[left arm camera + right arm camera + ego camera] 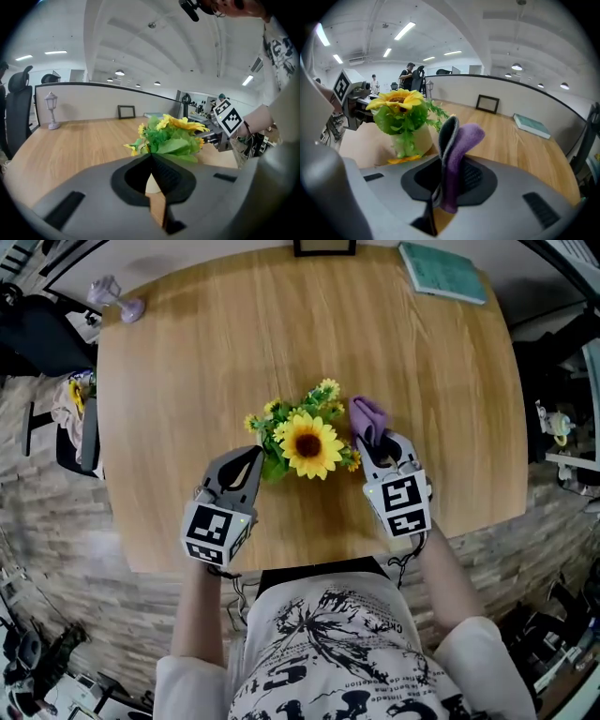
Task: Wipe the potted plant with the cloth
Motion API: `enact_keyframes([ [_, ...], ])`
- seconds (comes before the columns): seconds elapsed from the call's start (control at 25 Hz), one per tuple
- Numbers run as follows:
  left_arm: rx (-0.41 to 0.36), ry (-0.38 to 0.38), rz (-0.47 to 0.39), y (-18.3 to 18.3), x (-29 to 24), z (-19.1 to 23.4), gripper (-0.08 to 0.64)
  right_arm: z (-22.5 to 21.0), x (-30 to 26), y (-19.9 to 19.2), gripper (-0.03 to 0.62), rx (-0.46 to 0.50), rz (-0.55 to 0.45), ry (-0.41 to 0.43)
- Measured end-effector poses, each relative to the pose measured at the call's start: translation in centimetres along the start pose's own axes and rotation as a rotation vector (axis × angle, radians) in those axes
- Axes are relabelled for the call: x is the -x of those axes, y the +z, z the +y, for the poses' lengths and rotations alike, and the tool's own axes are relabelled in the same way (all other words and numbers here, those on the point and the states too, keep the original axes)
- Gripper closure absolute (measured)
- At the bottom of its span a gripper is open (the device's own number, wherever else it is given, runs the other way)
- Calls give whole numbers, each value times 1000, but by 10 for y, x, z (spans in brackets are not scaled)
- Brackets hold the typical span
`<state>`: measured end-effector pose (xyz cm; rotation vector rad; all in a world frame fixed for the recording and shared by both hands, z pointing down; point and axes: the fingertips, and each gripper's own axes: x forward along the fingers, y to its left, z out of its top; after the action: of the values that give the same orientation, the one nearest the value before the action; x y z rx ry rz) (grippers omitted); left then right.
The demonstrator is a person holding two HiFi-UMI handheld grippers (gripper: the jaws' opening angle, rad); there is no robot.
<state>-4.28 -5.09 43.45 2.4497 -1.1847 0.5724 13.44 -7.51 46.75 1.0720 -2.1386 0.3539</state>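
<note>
A plant is seen on a round wooden table, near the edge closest to the person, with a large sunflower uppermost and smaller yellow blooms and green leaves around it. In the right gripper view it is shown upright in a pale pot.

The plant is flanked by the two grippers. The left gripper is held at the plant's left, its jaws pressed together with nothing between them (only bare table shows through the slit below the pads in the left gripper view). Its tips lie just beside the leaves; whether they touch cannot be told.

The right gripper is held at the plant's right, its jaws clamped on a cloth. The cloth is purple with a darker grey face, and it stands up out of the jaws and curls over at the top. It is just beside the flowers, and contact with them cannot be made out.

A teal book is laid at the far right of the table, a small frame is stood at the far edge, and a small lantern is placed at the far left. A dark chair is seen beyond the table's left side.
</note>
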Motion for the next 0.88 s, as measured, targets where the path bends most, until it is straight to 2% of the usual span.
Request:
enact_keyframes([
  [0.24, -17, -47, -18, -3, -14, 1, 557, 7, -25, -3, 520, -41, 20, 45],
  [0.56, 15, -109, -73, -3, -12, 1, 557, 46, -34, -1, 520, -88, 48, 125],
  [0.76, 81, -163, -86, -2, -12, 3, 557, 57, -32, -2, 520, -136, 58, 77],
  [0.88, 40, -175, -89, -2, -12, 3, 557, 60, -29, -5, 520, -155, 48, 45],
])
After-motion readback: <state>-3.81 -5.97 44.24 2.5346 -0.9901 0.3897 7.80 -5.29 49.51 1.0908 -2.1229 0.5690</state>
